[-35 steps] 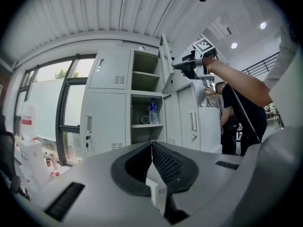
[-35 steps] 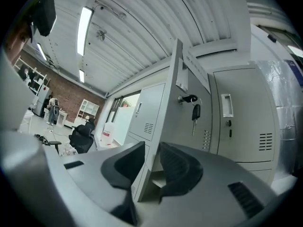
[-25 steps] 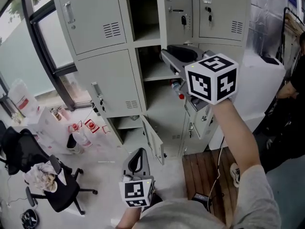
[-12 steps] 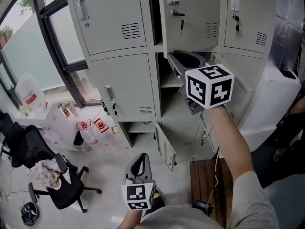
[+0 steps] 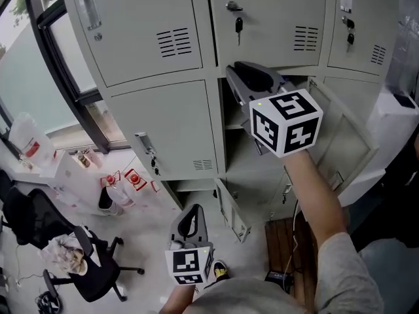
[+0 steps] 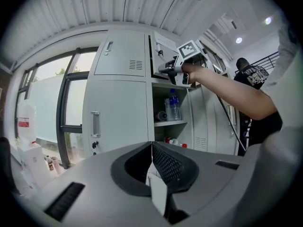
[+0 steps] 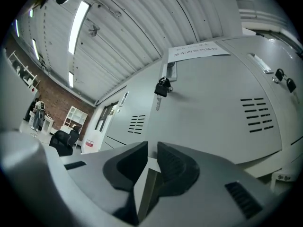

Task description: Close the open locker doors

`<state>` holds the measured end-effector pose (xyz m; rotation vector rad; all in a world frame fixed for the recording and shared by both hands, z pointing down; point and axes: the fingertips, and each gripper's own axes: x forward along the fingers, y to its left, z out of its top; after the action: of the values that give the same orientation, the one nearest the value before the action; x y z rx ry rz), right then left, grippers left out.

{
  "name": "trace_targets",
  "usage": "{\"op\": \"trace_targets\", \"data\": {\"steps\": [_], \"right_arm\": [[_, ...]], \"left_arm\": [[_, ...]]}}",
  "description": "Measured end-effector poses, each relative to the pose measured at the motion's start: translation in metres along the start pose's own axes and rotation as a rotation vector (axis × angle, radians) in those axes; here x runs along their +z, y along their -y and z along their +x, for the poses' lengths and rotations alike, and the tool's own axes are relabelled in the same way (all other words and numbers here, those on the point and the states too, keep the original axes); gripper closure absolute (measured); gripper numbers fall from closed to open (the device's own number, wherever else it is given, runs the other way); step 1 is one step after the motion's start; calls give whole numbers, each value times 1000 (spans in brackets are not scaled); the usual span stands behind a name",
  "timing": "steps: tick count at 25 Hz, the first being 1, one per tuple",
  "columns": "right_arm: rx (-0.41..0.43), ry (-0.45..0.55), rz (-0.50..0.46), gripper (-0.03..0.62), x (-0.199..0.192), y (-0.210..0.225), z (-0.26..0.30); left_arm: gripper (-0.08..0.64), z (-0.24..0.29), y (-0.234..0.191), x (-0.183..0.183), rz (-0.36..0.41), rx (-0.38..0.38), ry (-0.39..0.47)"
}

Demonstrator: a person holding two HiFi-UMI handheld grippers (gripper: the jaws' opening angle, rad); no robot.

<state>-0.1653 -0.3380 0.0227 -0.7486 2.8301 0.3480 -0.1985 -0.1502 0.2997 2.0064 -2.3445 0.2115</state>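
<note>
Your R gripper (image 5: 252,78) is up at the lockers (image 5: 157,110), jaws a narrow slit apart w/ nothing btwn them, facing a closed upper door (image 7: 213,98) w/ key (image 7: 162,88). L gripper (image 5: 188,222) is held low, jaws pressed together, empty. Open: mid door (image 5: 340,133) and small bottom door (image 5: 230,208).

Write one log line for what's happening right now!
right gripper: up by shut top door, fingers slightly apart, empty | left gripper: low, fingers together | middle door: open | bottom door: open
</note>
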Motion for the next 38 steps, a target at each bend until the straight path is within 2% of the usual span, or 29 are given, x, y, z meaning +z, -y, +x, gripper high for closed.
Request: {"op": "trace_targets", "data": {"steps": [4, 10, 20, 26, 32, 38], "right_arm": [[-2, 3, 59, 515, -10, 11, 20], [-25, 10, 63, 528, -13, 19, 35], [-66, 7, -12, 546, -12, 21, 28], [-50, 31, -22, 546, -11, 10, -12], [-44, 42, -16, 546, -17, 1, -90], [-101, -36, -68, 545, -46, -9, -182]], "left_arm": [[548, 24, -12, 1, 1, -24, -1], [548, 47, -19, 5, 0, -65, 3], [548, 54, -16, 4, 8, -104, 0], [548, 46, -8, 4, 7, -110, 9], [548, 34, 19, 5, 8, -130, 18], [548, 13, 57, 0, 14, -163, 6]]}}
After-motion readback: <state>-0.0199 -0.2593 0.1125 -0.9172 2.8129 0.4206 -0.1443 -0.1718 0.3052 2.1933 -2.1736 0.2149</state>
